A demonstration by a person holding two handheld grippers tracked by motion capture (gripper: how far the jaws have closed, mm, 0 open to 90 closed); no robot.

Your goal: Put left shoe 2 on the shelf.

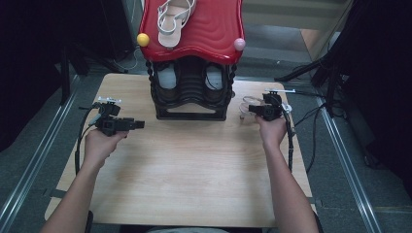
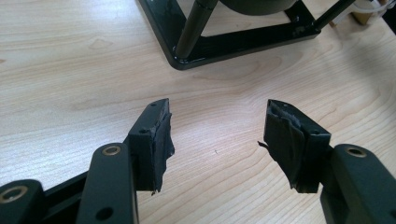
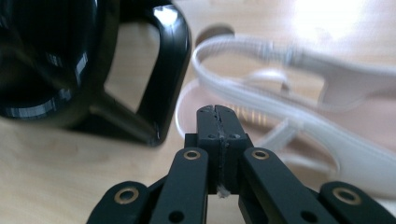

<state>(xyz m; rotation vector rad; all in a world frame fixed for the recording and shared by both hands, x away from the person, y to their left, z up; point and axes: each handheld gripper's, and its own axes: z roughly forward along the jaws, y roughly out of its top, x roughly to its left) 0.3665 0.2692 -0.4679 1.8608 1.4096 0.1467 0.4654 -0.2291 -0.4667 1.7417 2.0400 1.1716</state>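
Observation:
A white strappy sandal [image 1: 247,103] lies on the wooden table just right of the black shoe rack [image 1: 192,104]. My right gripper [image 1: 252,110] points left at it, close to its near side. In the right gripper view the gripper [image 3: 217,112] is shut with nothing between its jaws, and the sandal's straps [image 3: 355,154] lie just beyond the tips, beside the rack's leg [image 3: 163,70]. My left gripper [image 1: 140,124] hovers left of the rack, pointing right. In the left gripper view its jaws [image 2: 217,126] stand open and empty over bare wood, short of the rack's base corner [image 2: 243,42].
The rack has a wavy red top [image 1: 214,34] with a second white sandal [image 1: 172,19] on it, a yellow ball [image 1: 143,39] and a pink ball [image 1: 239,44] at its front corners. Dark shoes [image 1: 214,77] sit on the shelf below. Bare table [image 1: 194,170] spreads in front.

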